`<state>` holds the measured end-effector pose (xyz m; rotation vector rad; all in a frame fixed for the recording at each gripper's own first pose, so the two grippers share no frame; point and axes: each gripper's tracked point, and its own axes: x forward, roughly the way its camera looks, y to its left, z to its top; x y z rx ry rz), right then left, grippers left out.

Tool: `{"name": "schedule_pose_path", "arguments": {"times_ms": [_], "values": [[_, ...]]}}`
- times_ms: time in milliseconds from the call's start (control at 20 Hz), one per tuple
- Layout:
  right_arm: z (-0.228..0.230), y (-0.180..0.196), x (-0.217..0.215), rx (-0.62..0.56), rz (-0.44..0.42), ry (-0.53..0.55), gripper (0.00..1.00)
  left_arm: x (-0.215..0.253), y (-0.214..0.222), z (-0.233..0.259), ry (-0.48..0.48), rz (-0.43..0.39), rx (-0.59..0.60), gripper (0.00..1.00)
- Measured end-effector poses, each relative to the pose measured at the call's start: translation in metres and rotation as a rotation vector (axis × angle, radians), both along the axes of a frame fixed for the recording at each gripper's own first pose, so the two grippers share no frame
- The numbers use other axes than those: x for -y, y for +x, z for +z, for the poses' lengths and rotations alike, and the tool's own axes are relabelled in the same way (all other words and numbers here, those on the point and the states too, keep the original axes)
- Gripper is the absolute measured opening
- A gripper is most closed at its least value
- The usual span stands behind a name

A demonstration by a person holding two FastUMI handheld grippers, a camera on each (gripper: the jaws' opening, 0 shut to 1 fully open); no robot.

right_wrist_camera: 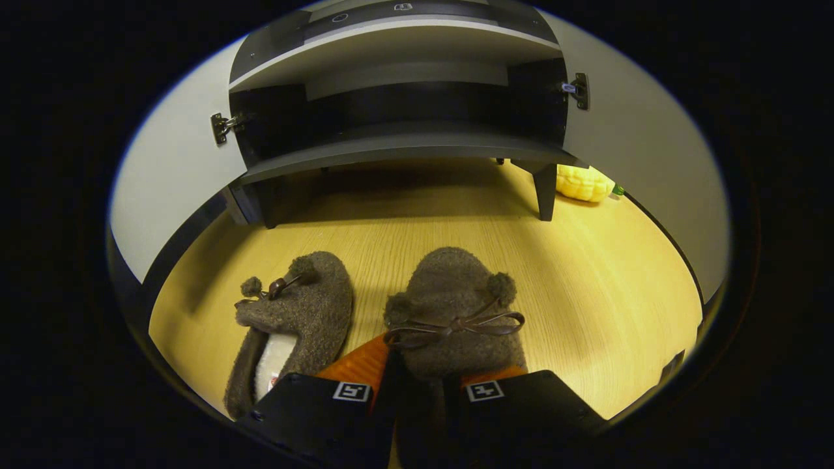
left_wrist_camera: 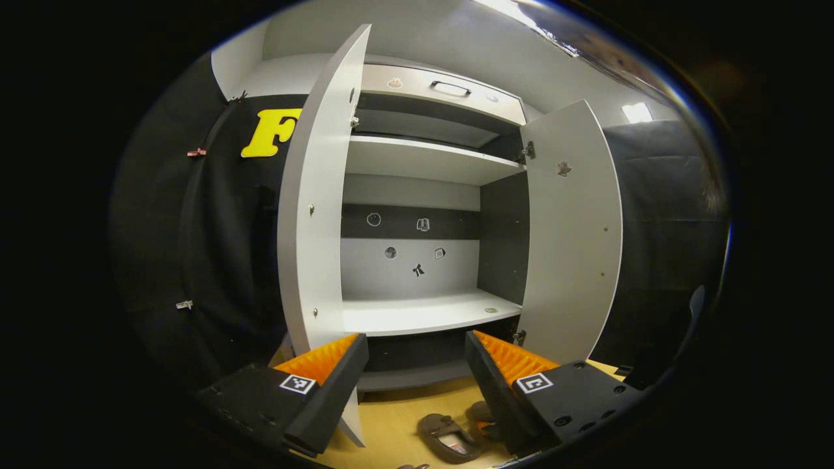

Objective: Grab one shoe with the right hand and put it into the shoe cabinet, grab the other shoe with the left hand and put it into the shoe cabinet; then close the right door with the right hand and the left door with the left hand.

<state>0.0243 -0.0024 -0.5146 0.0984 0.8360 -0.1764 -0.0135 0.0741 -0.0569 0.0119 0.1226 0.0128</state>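
**Right gripper on one slipper, left gripper wide apart at cabinet**

Right gripper (right_wrist_camera: 417, 384) sits nearest in the right gripper view, fingers closed in on the heel end of the right slipper (right_wrist_camera: 453, 312); both look to press its sides, so I call it clamped on that slipper, which rests on the wood floor (right_wrist_camera: 586, 273).

Biggest thing in front of me is the cabinet (left_wrist_camera: 423, 195), seen in the left gripper view w/ both doors swung open: left door (left_wrist_camera: 316, 195) edge-on toward me, right door (left_wrist_camera: 573, 228) angled out. Inside: upper shelf (left_wrist_camera: 423, 159), lower shelf (left_wrist_camera: 423, 312), small stickers on the back panel. Drawer front w/ a handle (left_wrist_camera: 449, 86) sits on top.

Right gripper view looks under the cabinet's bottom board, hinges at both sides, one leg (right_wrist_camera: 544, 189) to the right.

Left gripper (left_wrist_camera: 417, 365) hangs before the cabinet, fingers well apart, nothing between them.

Other slipper (right_wrist_camera: 293, 326) lies just beside the gripped one, to its left, pale lining showing, not touched by either gripper. Both have a dark cord bow and pom-poms.

Small yellow toy (right_wrist_camera: 583, 182) lies on the floor beyond the leg.
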Motion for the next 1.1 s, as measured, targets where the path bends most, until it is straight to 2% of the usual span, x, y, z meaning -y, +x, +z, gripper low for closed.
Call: {"name": "schedule_pose_path", "arguments": {"times_ms": [150,200,300,450,600,850,1100], "values": [[0.002,0.005,0.000,0.021,0.019,-0.022,0.39,0.001,-0.001,-0.003,-0.004,0.001,-0.012,0.95],[-0.001,0.007,0.000,0.005,0.024,-0.049,0.06,0.002,-0.003,-0.004,-0.006,0.001,-0.017,0.95],[0.000,0.004,-0.005,-0.005,0.055,-0.070,0.06,0.003,-0.005,-0.006,-0.005,0.004,-0.026,0.95],[0.002,0.001,-0.005,-0.022,0.071,-0.032,0.06,0.002,-0.009,-0.003,0.005,0.014,-0.022,0.95],[0.030,-0.003,0.003,0.001,0.062,-0.007,0.06,0.007,-0.010,0.001,-0.005,0.012,-0.011,0.95],[0.137,-0.002,0.021,0.121,0.053,-0.008,0.06,0.024,-0.009,0.010,-0.053,-0.030,0.021,0.95],[0.265,0.036,0.035,0.302,0.076,-0.101,0.06,0.033,-0.018,0.008,-0.110,-0.083,0.034,0.95]]}}
